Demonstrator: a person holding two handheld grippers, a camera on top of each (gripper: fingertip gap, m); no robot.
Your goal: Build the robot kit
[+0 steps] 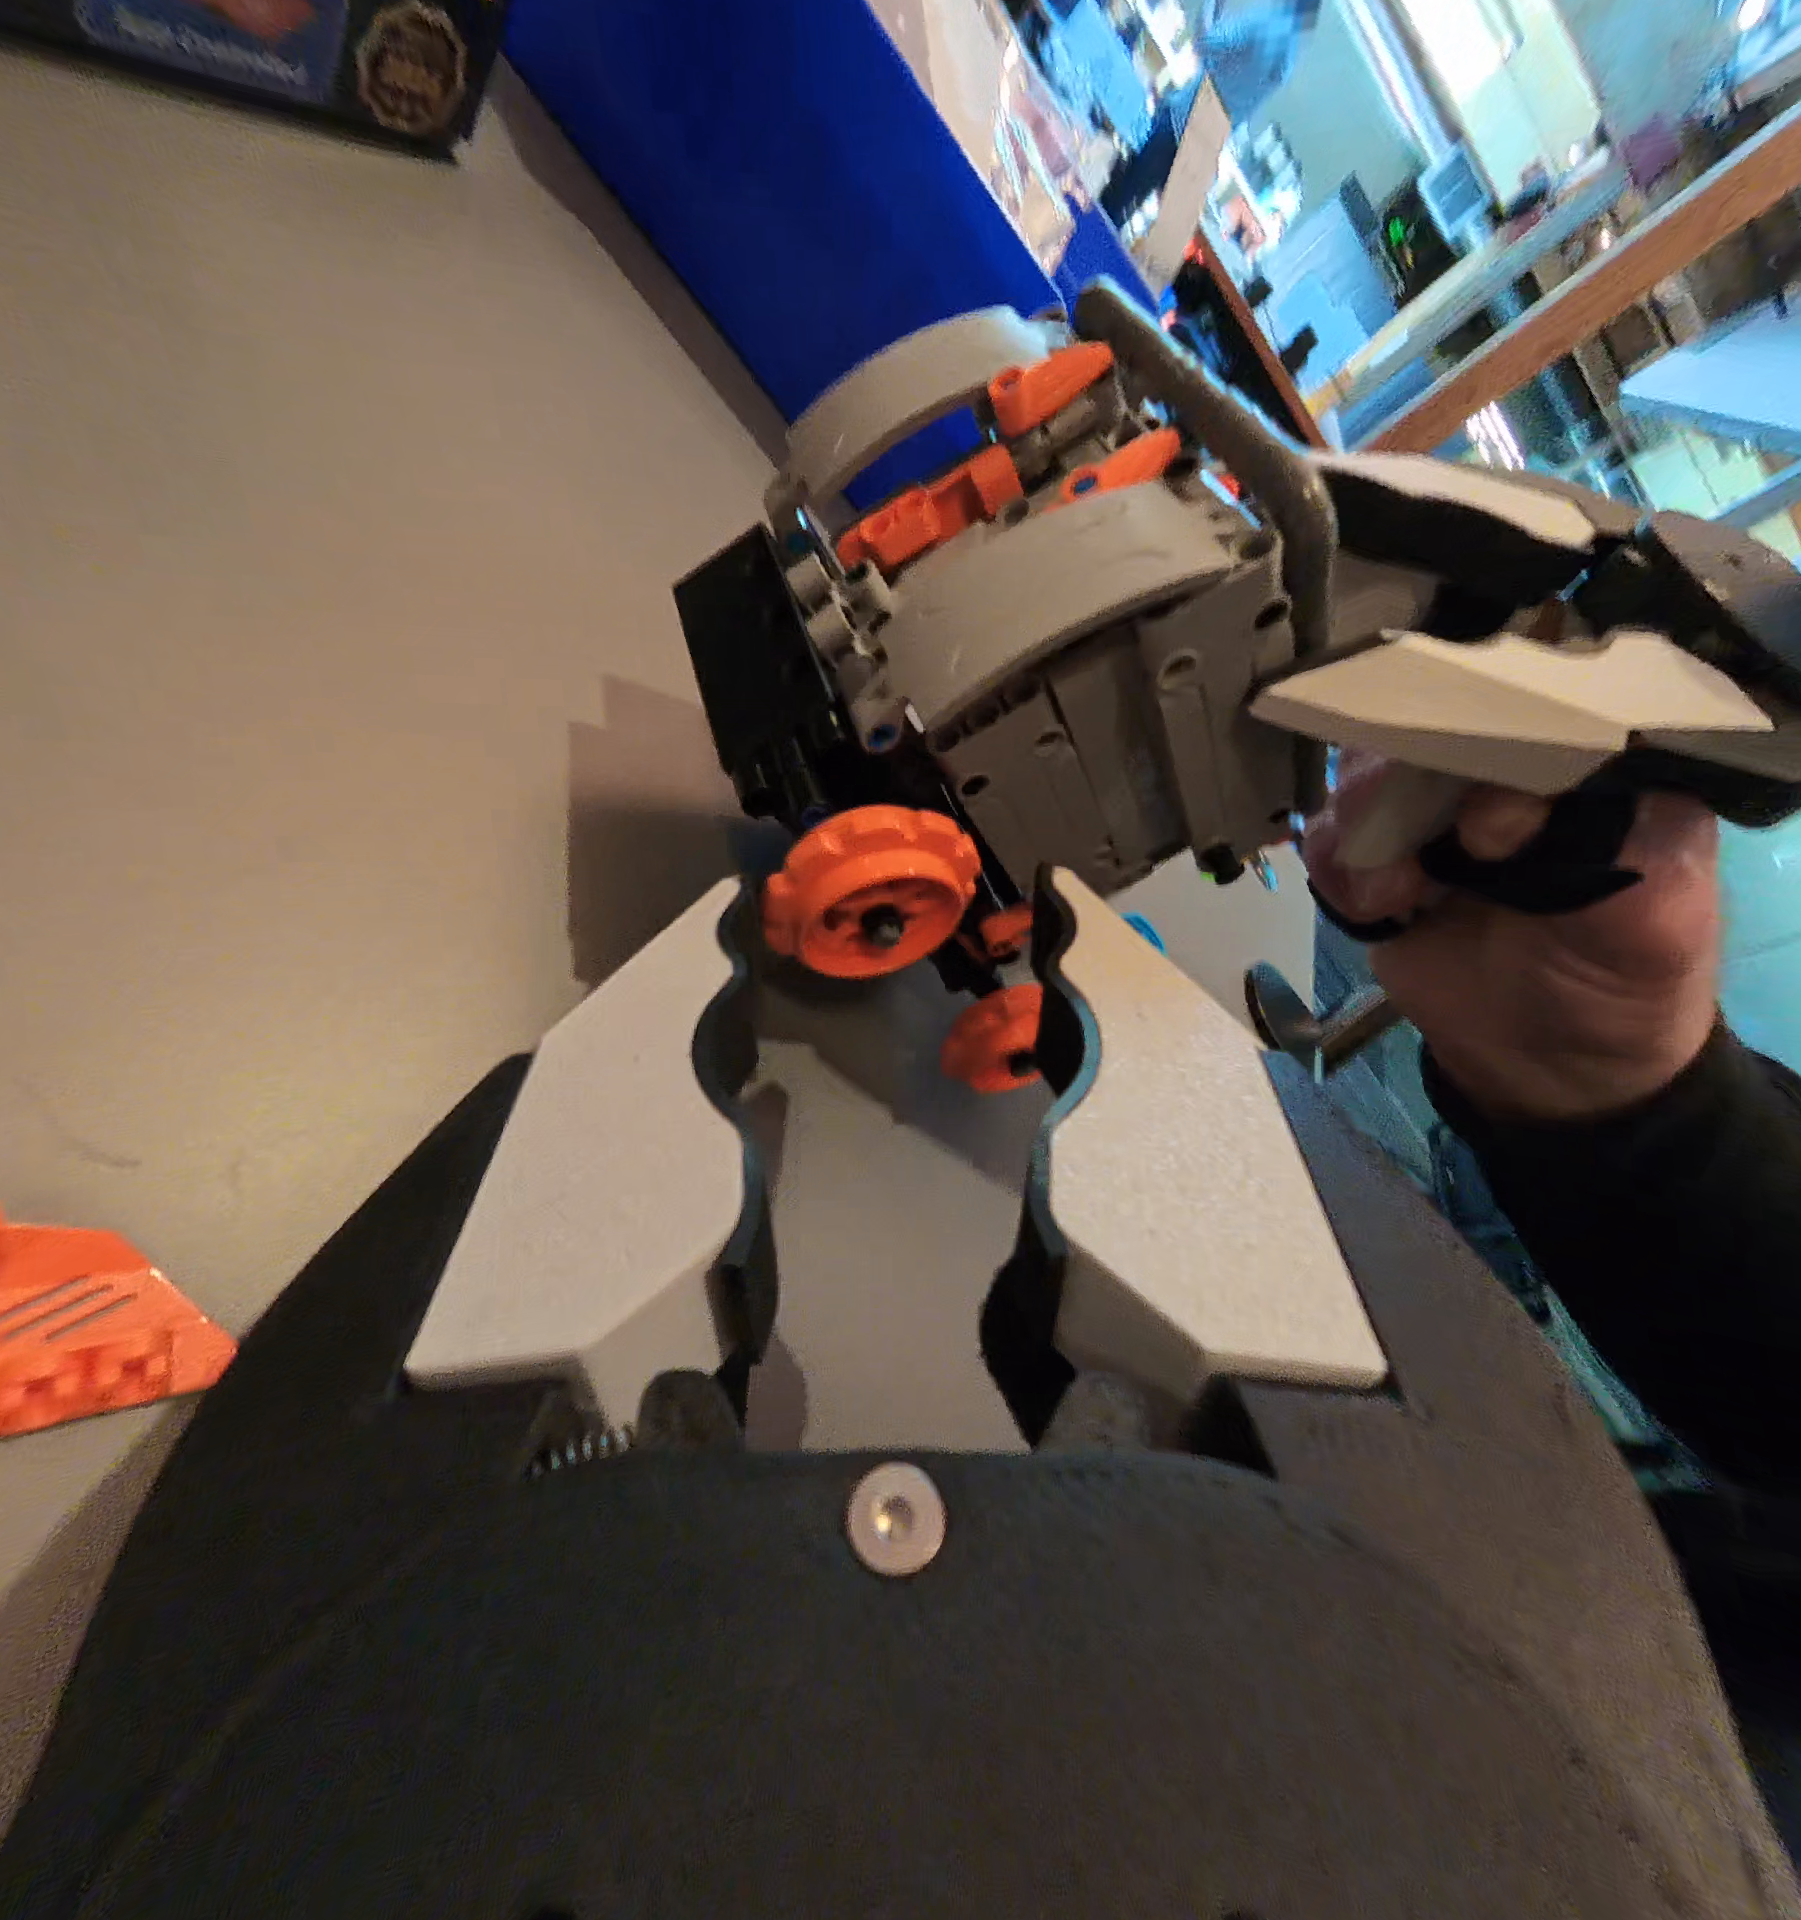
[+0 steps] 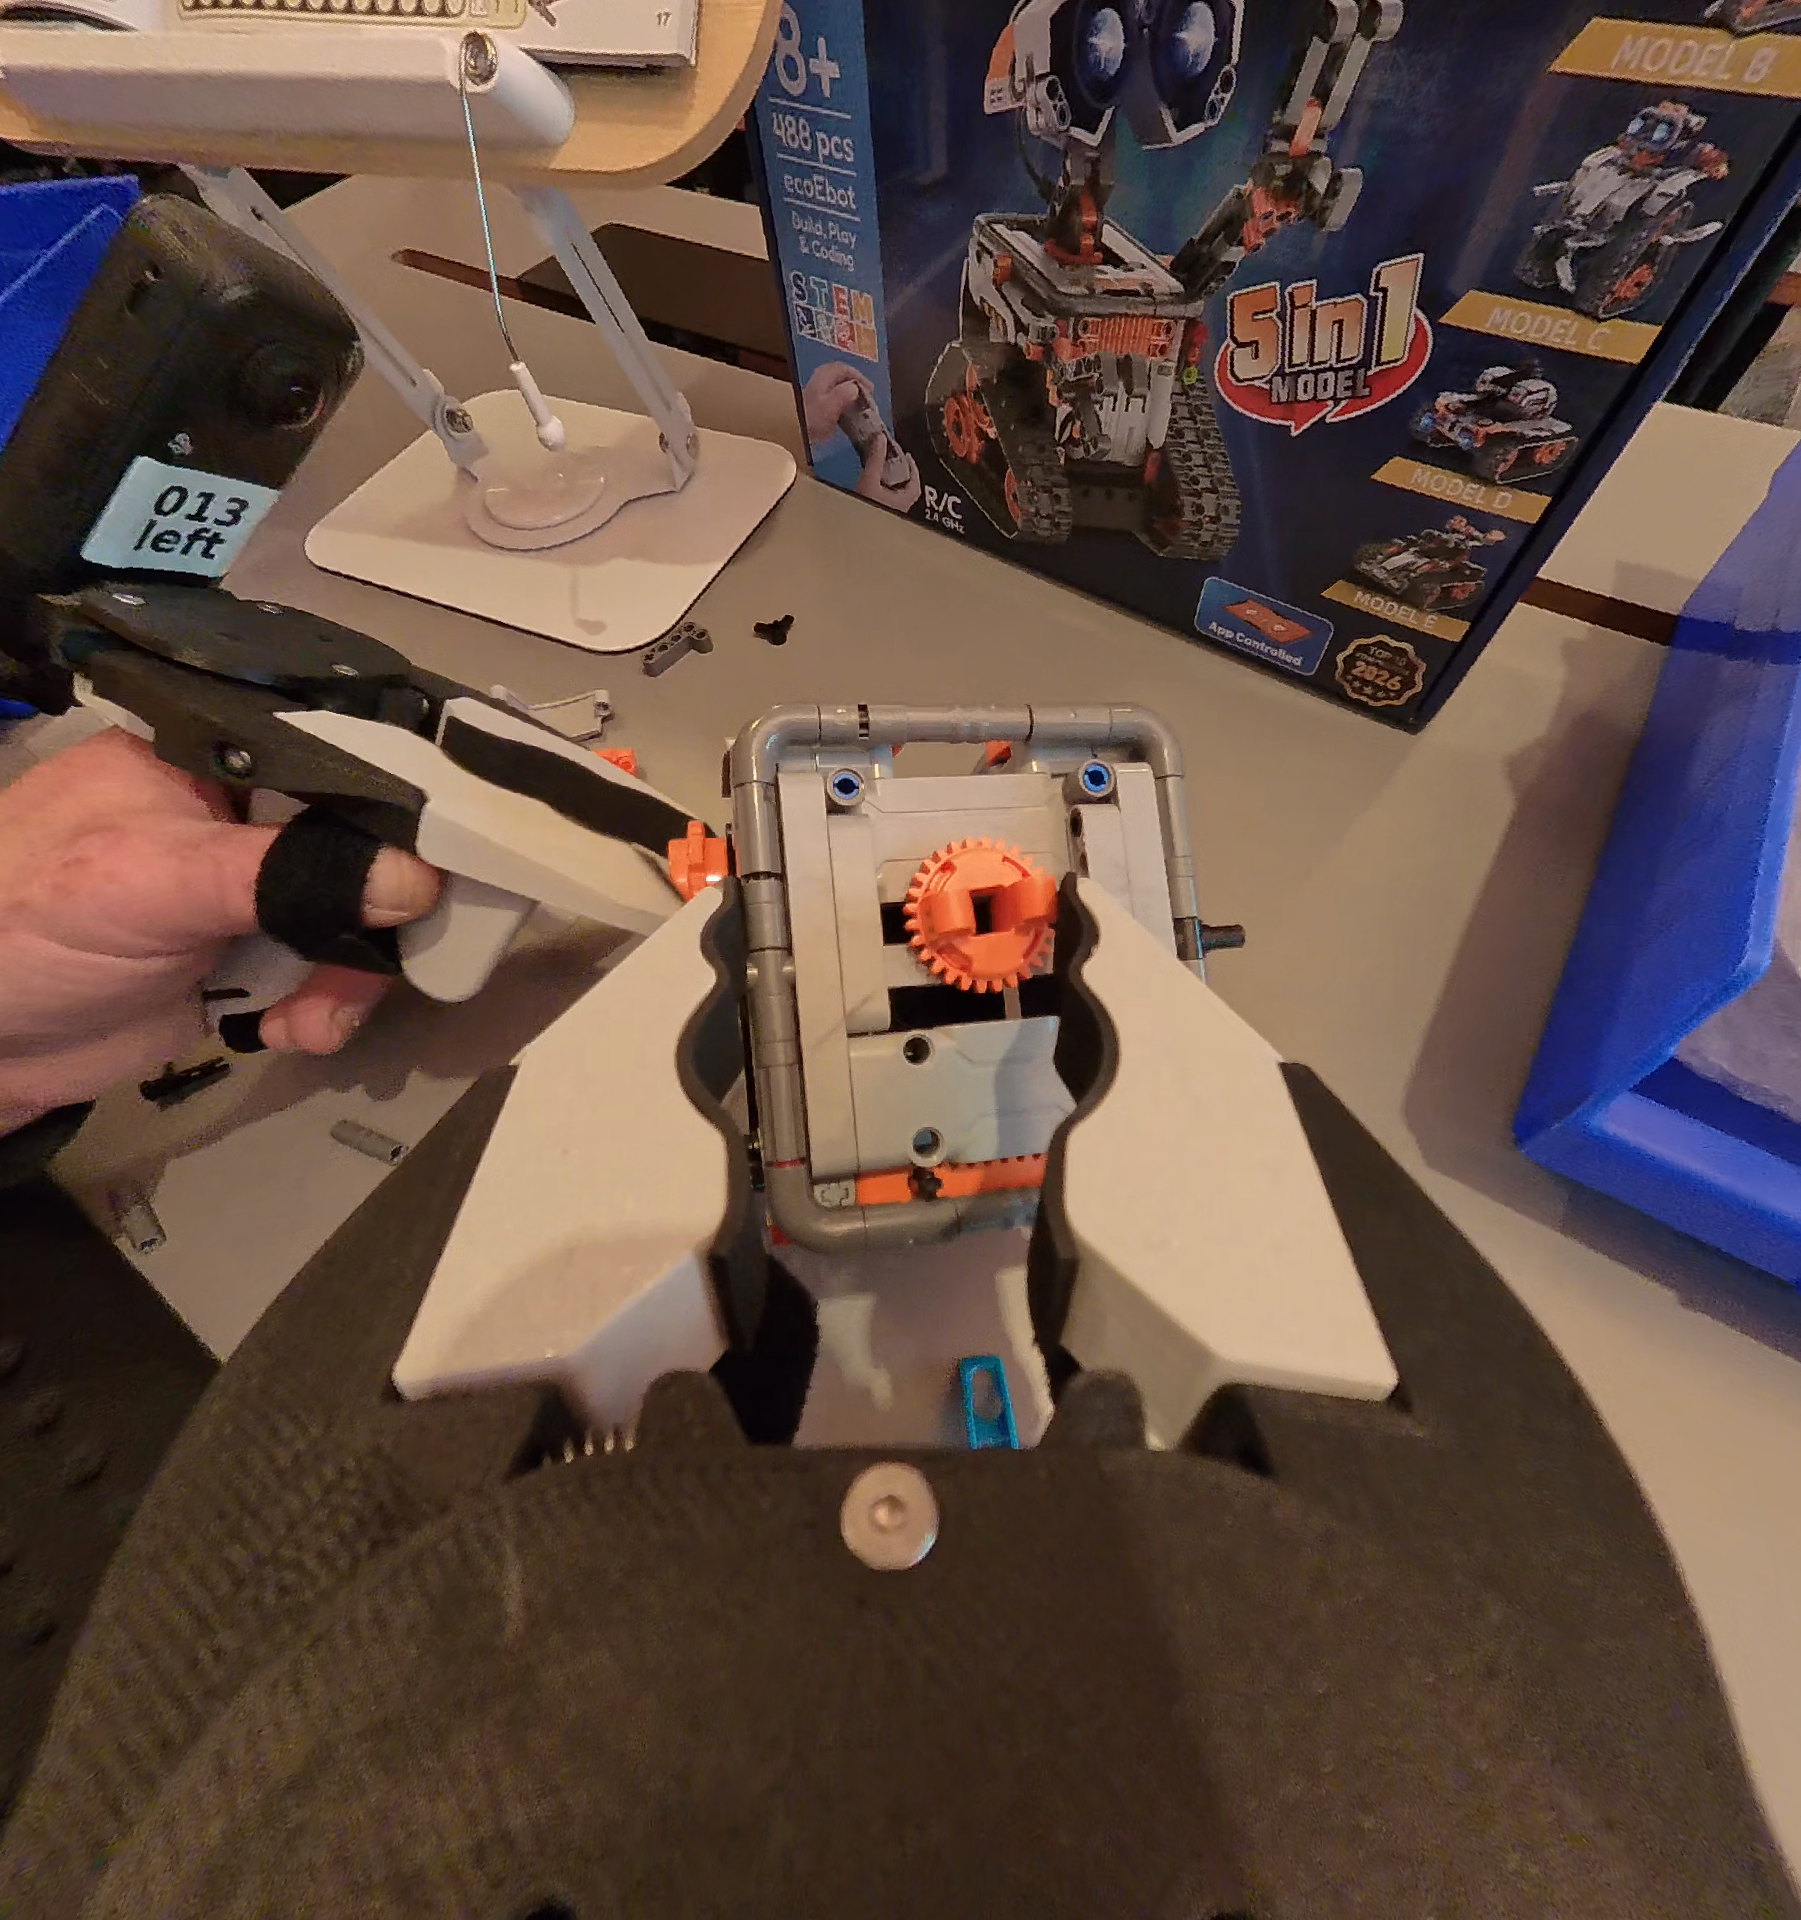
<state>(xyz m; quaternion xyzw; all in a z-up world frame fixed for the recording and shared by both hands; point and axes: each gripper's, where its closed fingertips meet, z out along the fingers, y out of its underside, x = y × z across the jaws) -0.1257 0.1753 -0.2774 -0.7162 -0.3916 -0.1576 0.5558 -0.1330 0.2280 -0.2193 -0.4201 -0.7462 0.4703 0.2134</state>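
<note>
Fingers of the right tool [image 2: 891, 925] straddle a boxy grey building-block model with orange parts [image 2: 963, 966], one pad against its grey tube frame, the other beside its orange toothed gear [image 2: 979, 914]; the right tool grips the model by its sides. In the left wrist view the same tool comes in from the right, clamped on the model's grey frame, held by a person's hand [image 1: 1498, 935].

The left tool [image 1: 891, 914] is open, its two white fingers spread with the model's large orange knobbed wheel [image 1: 865, 894] and a smaller orange wheel [image 1: 995, 1039] between their tips; whether the pads touch them I cannot tell. From the right wrist view, the left tool's tip reaches the model's left side by an orange piece, with a hand around its handle.

The model is above the pale grey counter [image 2: 1343, 935]. A flat orange slotted panel [image 1: 54, 1330] lies at the left. Small loose grey and black pegs [image 2: 678, 649] are scattered on the counter. Behind stand a white-based stand [image 2: 553, 520] and a dark blue printed cardboard box [image 2: 1291, 312]. A blue plastic bin [image 2: 1706, 935] sits at the right.
</note>
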